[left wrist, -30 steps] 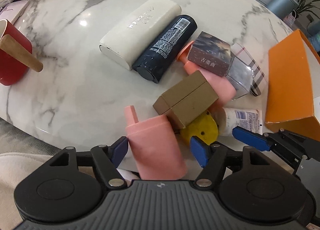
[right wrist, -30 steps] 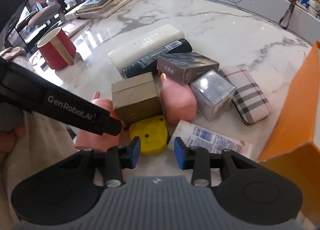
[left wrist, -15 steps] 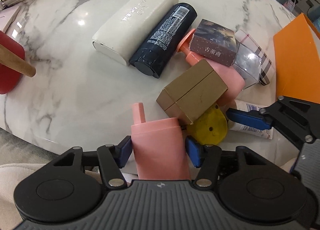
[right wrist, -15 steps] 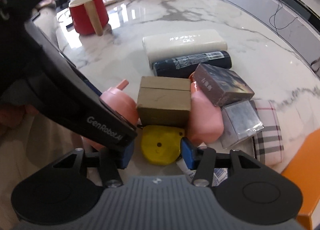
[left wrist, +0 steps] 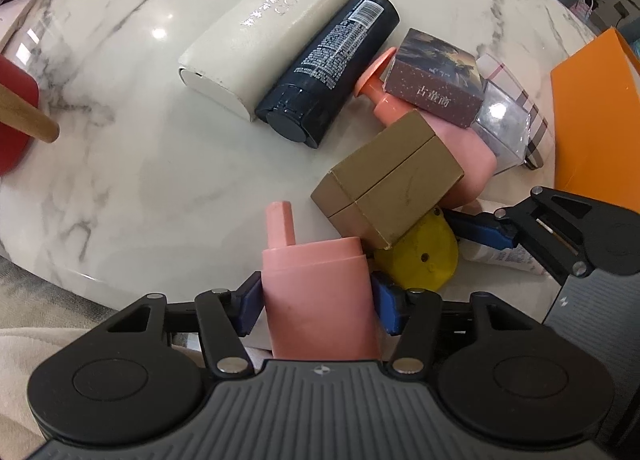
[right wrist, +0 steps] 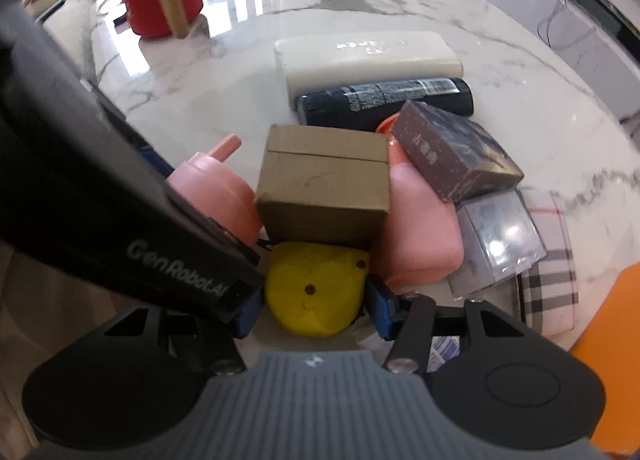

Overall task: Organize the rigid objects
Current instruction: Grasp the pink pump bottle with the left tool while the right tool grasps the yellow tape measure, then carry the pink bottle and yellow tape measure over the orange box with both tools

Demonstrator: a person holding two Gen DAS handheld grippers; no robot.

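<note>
The left hand-held gripper point(left wrist: 318, 306) has just closed onto the pink bottle point(left wrist: 320, 300) at the surface's point(left wrist: 160, 180) near edge; the right hand-held gripper point(right wrist: 314, 310) has opened and dropped astride the yellow piece point(right wrist: 314, 288), pads not visibly pressing. Lift the bottle straight, clear of the brown box point(left wrist: 388, 184).

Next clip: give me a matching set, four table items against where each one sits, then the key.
Items:
1. pink bottle
2. yellow object
3. brown box
4. black bottle

Places:
A. lying beside the cream case
B. between the left gripper jaws
C. resting on top of the yellow object
D. between the right gripper jaws

Pairs: 1-B, 2-D, 3-C, 4-A
</note>
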